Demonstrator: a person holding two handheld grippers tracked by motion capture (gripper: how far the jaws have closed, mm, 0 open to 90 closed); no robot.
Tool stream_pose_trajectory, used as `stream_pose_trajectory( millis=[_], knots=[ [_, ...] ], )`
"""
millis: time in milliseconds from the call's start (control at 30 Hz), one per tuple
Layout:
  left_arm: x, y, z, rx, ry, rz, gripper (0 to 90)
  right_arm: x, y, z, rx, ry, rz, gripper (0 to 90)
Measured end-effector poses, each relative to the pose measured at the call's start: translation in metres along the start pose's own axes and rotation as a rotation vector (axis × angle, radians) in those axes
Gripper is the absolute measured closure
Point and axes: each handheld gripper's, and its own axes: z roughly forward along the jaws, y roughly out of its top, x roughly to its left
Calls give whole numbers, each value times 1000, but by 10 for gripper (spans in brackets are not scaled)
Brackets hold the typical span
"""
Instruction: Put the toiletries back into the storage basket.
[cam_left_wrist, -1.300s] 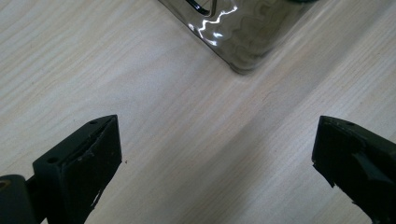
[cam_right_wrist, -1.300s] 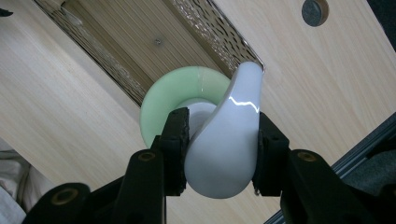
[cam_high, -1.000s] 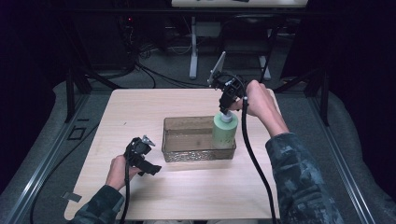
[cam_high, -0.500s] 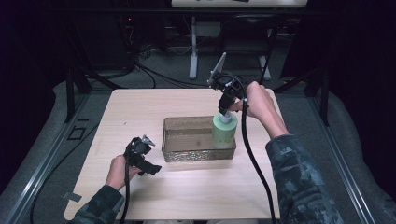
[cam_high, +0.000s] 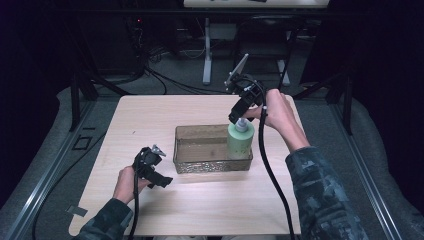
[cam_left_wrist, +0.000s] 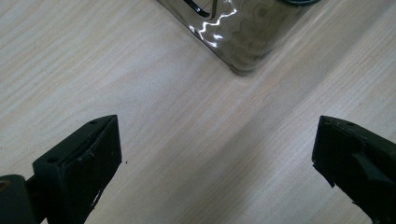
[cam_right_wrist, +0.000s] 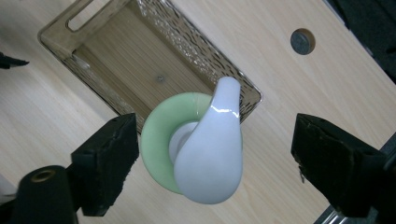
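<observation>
A pale green pump bottle (cam_high: 240, 142) with a white pump head (cam_right_wrist: 212, 158) stands upright in the right end of a clear patterned tray (cam_high: 200, 167). My right gripper (cam_high: 239, 114) hangs just over the pump head; its jaws have just been opening and now stand open on either side of the head without touching it (cam_right_wrist: 215, 140). My left gripper (cam_high: 156, 167) rests low over the table by the tray's front left corner (cam_left_wrist: 243, 37), open with only bare wood between its jaws (cam_left_wrist: 215, 140).
The light wooden table (cam_high: 150, 115) has a round cable hole (cam_right_wrist: 302, 41) past the tray. Each gripper's black cable (cam_high: 272, 175) trails back to the near edge. Dark floor, cables and a stand's legs lie beyond the far edge.
The right gripper's jaws have parted from the pump head, leaving the bottle standing in the tray. Neither hand has shifted.
</observation>
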Motion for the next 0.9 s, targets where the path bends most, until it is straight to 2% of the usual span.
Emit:
stream_pose_trajectory(
  millis=[133,233,300,367,433,533,567,667,900],
  knots=[
    [0,0,0,-5,3,-1,15,-1,-6,-6,-48,-6,26,0],
    [0,0,0,-4,3,-1,15,-1,-10,-7,-58,-4,37,0],
    [0,0,0,-4,3,-1,15,-2,-17,-8,-92,0,40,0],
    [0,0,0,-5,3,-1,15,-2,-19,-9,-99,4,45,0],
    [0,0,0,-4,3,-1,15,-1,-27,-10,-125,-9,41,0],
    [0,0,0,-2,3,-1,15,0,-33,-10,-127,-15,40,0],
    [0,0,0,-1,2,0,15,1,-40,-10,-138,-21,38,0],
    [-1,0,1,0,4,1,15,2,-47,-10,-152,-28,38,0],
    [-1,0,1,4,5,5,15,1,-76,-3,-184,-8,53,0]
  ],
)
